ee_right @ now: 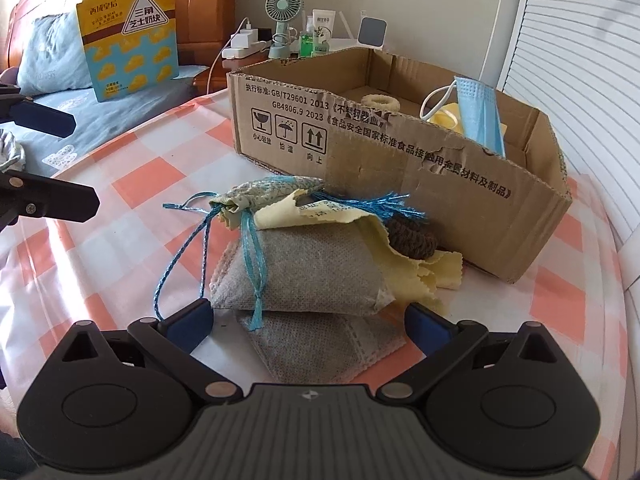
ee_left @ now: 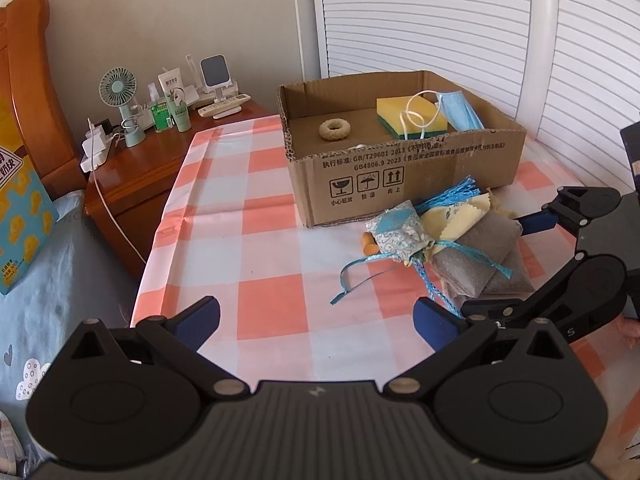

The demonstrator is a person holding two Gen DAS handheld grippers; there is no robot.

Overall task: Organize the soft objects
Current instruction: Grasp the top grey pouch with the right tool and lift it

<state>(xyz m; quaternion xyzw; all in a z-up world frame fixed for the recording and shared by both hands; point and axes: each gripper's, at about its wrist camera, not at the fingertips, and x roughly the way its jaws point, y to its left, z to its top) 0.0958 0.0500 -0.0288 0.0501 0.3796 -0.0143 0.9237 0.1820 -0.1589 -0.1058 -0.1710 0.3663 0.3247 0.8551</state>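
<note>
Right wrist view: right tongs (ee_right: 307,322) spread wide, empty, just short of the grey pouch (ee_right: 308,270); left tongs (ee_left: 317,322) likewise. Pick step judged pending; closing on it, then cardboard box (ee_right: 400,168).

Take the cardboard box (ee_left: 404,168) as your mark: inside it lie a ring (ee_left: 335,129), a sponge (ee_left: 412,116) and a face mask (ee_left: 460,110). Just before its front wall you have two stacked pouches (ee_right: 316,276), a cloth (ee_right: 320,216) and a drawstring bag (ee_right: 264,194) heaped together.
</note>
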